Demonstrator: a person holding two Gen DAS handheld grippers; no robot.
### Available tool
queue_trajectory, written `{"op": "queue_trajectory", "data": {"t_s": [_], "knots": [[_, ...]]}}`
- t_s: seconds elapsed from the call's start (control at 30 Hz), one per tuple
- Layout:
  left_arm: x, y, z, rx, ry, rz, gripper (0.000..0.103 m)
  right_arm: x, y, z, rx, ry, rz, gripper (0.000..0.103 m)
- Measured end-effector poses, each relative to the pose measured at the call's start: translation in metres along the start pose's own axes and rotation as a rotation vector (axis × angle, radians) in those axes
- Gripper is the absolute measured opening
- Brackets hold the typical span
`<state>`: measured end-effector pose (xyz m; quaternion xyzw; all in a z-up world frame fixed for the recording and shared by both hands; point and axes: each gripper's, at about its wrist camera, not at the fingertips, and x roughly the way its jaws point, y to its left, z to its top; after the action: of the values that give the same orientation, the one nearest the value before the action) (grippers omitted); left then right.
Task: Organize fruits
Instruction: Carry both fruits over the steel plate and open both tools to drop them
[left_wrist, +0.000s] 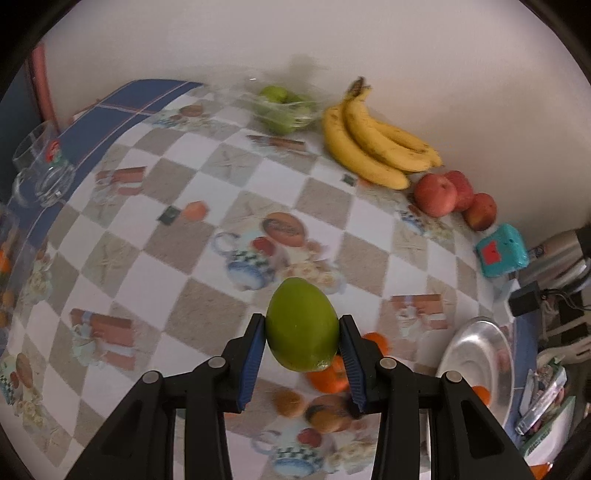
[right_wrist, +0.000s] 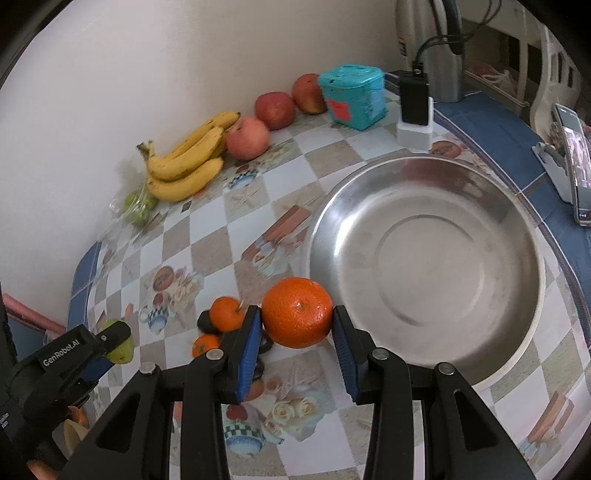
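My left gripper (left_wrist: 302, 328) is shut on a green mango (left_wrist: 302, 325) and holds it above the patterned tablecloth; it also shows in the right wrist view (right_wrist: 118, 341). My right gripper (right_wrist: 297, 317) is shut on a large orange (right_wrist: 297, 312), just left of the steel bowl (right_wrist: 517, 314). Two small oranges (right_wrist: 225, 314) lie on the table left of it. Bananas (left_wrist: 373, 144), three red apples (left_wrist: 436, 194) and a bag of green fruit (left_wrist: 284, 107) sit along the wall.
A teal box (right_wrist: 354, 96) and a charger block (right_wrist: 414, 107) stand behind the bowl. A phone on a stand (right_wrist: 572, 162) is at the right edge. Glass cups (left_wrist: 44, 166) stand at the left on the blue cloth.
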<state>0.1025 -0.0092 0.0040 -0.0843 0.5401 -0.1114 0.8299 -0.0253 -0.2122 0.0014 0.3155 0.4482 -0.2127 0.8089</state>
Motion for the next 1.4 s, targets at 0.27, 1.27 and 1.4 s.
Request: {"op": "queue_trajectory", "data": {"t_s": [0.27,1.27,1.4], "knots": [[0.009,-0.038,-0.015,0.110,0.005,-0.020,0.043,0.007,-0.030,0.011,0.084,0.015,-0.045,0.040],[0.024,-0.151,-0.097,0.507,0.023,-0.220,0.043,-0.003,-0.130,0.019,0.277,-0.006,-0.212,0.040],[0.027,-0.156,-0.103,0.533,0.027,-0.214,0.043,0.000,-0.130,0.017,0.277,0.003,-0.210,0.041]]}}
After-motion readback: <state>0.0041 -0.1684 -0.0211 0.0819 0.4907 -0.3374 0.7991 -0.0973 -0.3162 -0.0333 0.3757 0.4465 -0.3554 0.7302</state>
